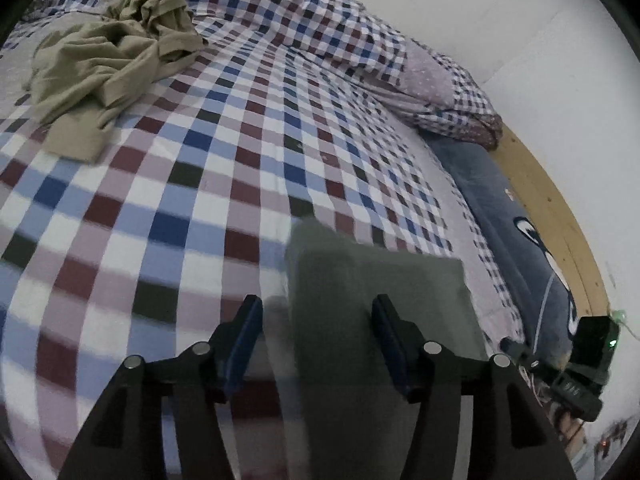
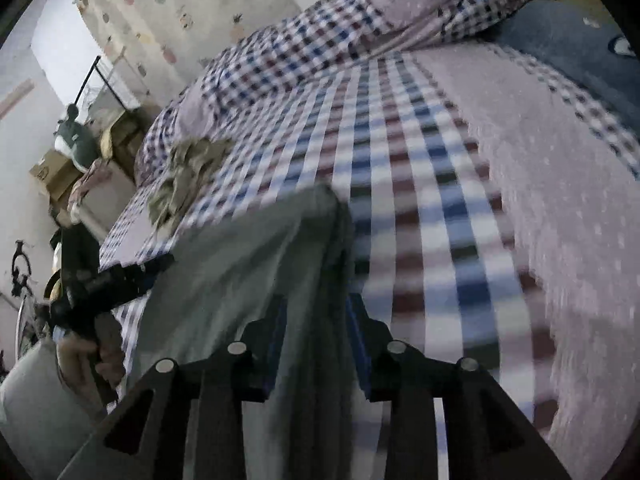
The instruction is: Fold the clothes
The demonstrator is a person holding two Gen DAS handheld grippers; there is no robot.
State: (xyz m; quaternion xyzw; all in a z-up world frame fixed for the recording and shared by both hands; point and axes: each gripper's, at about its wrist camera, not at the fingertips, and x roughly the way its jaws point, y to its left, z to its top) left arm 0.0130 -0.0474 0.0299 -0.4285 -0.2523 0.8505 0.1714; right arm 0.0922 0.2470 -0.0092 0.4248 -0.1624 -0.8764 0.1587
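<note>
Clothes lie in two places on the checked bed (image 1: 248, 128). Far off to the left, an olive-tan garment (image 1: 108, 64) sits in a crumpled heap, well apart from both grippers and not yet handled. Moving right, the left gripper (image 1: 316, 312) hangs low over the near edge of the bed with its jaws spread wide; a grey folded garment (image 1: 376, 292) lies flat on the cover under and just ahead of it. Its left edge falls between the fingers, and the right blue pad (image 1: 390, 336) lies over the cloth, but nothing looks pinched.

Further right, the right gripper (image 2: 316, 332) has the same grey garment (image 2: 256, 264) running between its jaws; they are partly spread, and the blur keeps me from telling whether they actually pinch the fabric. The cloth's long axis runs away from this gripper toward the far side of the bed, with the fold's edge on its right side. At the far right, a blue pillow (image 1: 516, 224) rests by the wooden bed frame (image 1: 560, 216).

My guess is the grey piece is nearly done, and the heap comes next; it lies closer to the left gripper's side.
</note>
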